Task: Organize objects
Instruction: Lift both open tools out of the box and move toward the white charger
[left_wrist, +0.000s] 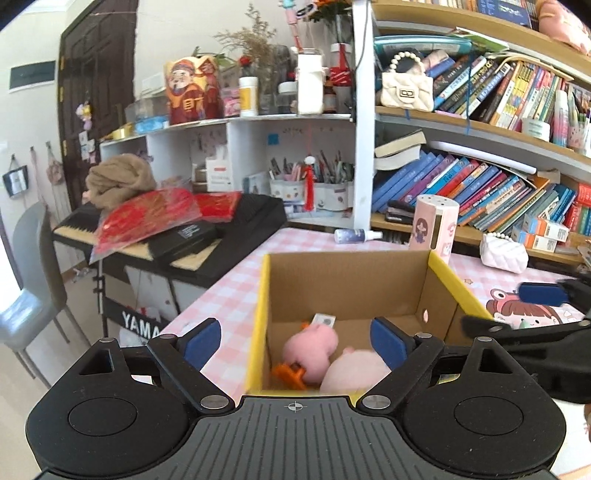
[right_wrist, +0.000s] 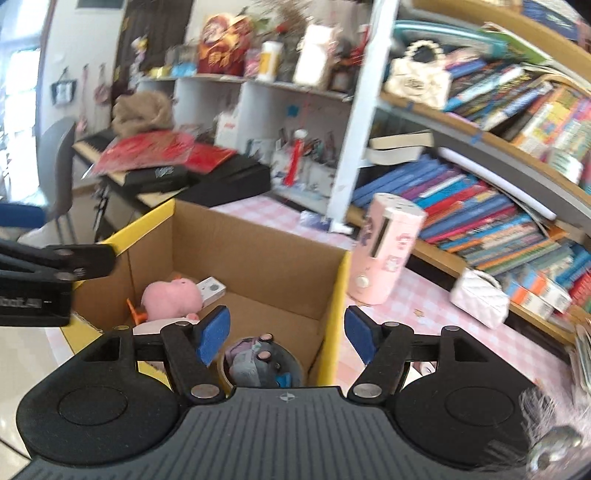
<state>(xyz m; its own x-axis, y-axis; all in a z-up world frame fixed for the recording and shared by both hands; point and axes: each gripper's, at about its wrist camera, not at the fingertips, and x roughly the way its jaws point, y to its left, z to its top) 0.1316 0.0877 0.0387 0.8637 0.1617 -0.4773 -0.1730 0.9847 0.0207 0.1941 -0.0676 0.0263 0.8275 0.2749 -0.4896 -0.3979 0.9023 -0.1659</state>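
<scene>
1. Bookshelves (left_wrist: 480, 177) fill the right of both views; a pink-checked bench (left_wrist: 236, 291) runs below them.
2. At frame centre stands a yellow-rimmed cardboard box (left_wrist: 343, 284) on the bench.
3. Inside it lie a pink plush pig (left_wrist: 310, 349) and a small white box (right_wrist: 210, 290).
4. Left hand-held gripper (left_wrist: 297, 341): fingers apart, empty, above the box.
5. Right hand-held gripper (right_wrist: 286, 336): fingers apart, empty, over a tape roll (right_wrist: 258, 363).

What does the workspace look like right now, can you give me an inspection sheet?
Surface: pink checked tablecloth.
Job's things: cardboard box holding a pink plush, an orange toy, a small white box and a tape roll.
Clutter: pink canister, white purse, spray bottle.
Grippers: left gripper open; right gripper open.
Cables: nothing seen.
Surroundings: bookshelf, keyboard, chair.
</scene>
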